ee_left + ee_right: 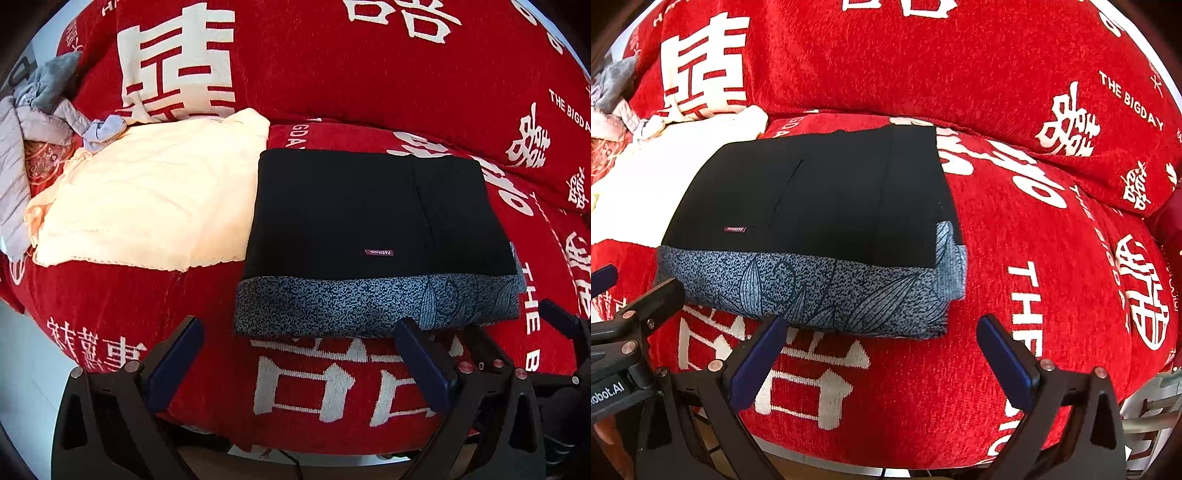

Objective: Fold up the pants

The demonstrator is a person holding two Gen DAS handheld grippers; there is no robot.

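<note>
My left gripper (299,360) and right gripper (881,356) both gape wide and empty just before the folded black pants with blue-grey patterned lining (373,236), lying on the red chenille sofa cover (122,295)

Each hand-held gripper (299,363) (882,358) has black triangular frames, silver-red screws and navy-blue fingers (424,365).

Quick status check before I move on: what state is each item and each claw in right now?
Pants: folded into a compact rectangle, patterned lining showing along the near edge, lying flat on the red sofa cover.
Cream cloth: spread out, wrinkled, beside the pants.
Grey garment: crumpled at the far left.
Left claw: open, empty.
Right claw: open, empty.
</note>
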